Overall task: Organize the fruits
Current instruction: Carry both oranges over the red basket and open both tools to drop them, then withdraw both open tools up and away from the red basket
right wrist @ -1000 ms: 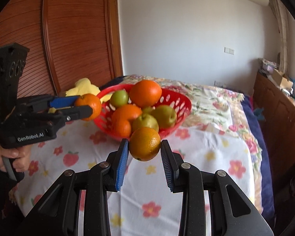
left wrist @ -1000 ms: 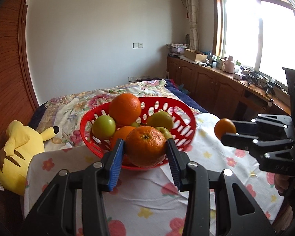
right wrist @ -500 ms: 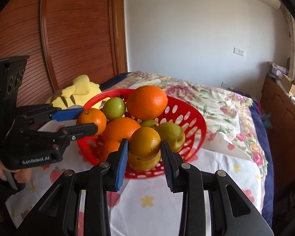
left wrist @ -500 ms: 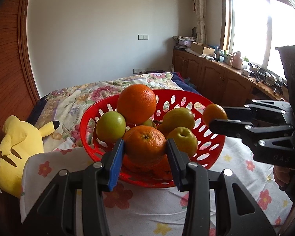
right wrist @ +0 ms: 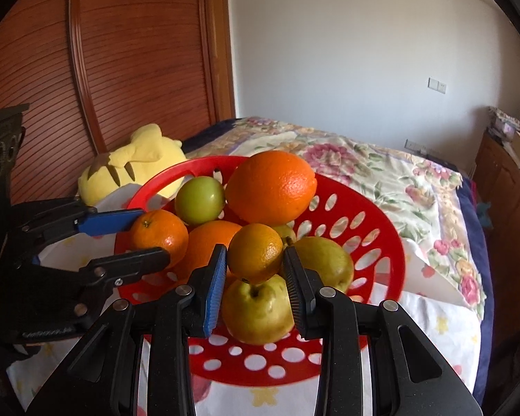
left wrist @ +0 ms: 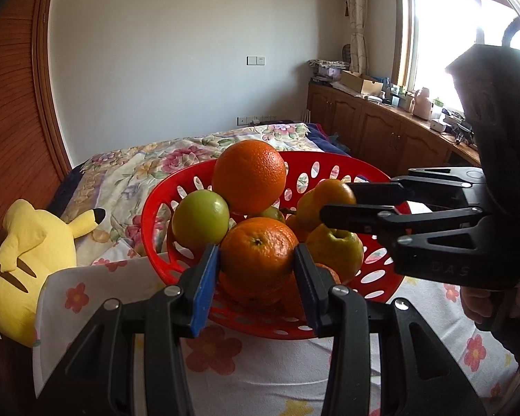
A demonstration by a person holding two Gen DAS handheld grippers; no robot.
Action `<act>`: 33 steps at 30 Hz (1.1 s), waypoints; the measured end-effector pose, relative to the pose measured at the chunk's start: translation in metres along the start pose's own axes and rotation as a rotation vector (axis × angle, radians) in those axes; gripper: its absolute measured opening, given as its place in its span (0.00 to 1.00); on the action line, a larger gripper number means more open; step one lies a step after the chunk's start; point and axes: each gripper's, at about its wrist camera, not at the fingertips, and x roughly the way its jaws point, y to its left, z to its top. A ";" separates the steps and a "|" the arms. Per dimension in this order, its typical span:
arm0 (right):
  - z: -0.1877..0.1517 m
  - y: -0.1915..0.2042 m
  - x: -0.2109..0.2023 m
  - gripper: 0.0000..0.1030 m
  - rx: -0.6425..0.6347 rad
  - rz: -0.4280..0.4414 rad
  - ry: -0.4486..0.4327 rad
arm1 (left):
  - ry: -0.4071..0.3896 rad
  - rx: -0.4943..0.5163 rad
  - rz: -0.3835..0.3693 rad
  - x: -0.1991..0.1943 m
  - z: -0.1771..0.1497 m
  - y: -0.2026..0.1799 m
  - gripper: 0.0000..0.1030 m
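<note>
A red perforated basket (left wrist: 156, 204) (right wrist: 393, 242) stands on the flowered tablecloth, piled with a big orange (left wrist: 249, 176) (right wrist: 270, 183), a green apple (left wrist: 201, 223) (right wrist: 199, 198), yellow-green fruit (right wrist: 256, 312) and more oranges. My left gripper (left wrist: 256, 263) (right wrist: 155, 235) is shut on an orange (left wrist: 258, 249) over the basket's near side. Coming in from the right in the left wrist view, my right gripper (right wrist: 254, 267) (left wrist: 336, 201) is shut on a smaller orange (right wrist: 255, 253) just above the pile. Whether either held orange rests on the fruit below cannot be told.
A yellow plush toy (left wrist: 27, 263) (right wrist: 135, 159) lies left of the basket against a wooden slatted door (right wrist: 121, 69). Behind the basket is a bed with a floral quilt (right wrist: 381, 173). Wooden cabinets (left wrist: 381, 128) run under the window on the right.
Both grippers carried their oranges in toward the basket. The right one moved from beside the basket to above the pile, and the left one closed in on the near rim.
</note>
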 end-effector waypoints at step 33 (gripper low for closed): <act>-0.025 -0.008 -0.018 0.40 0.060 -0.033 -0.034 | -0.019 -0.004 0.004 0.011 0.020 -0.003 0.42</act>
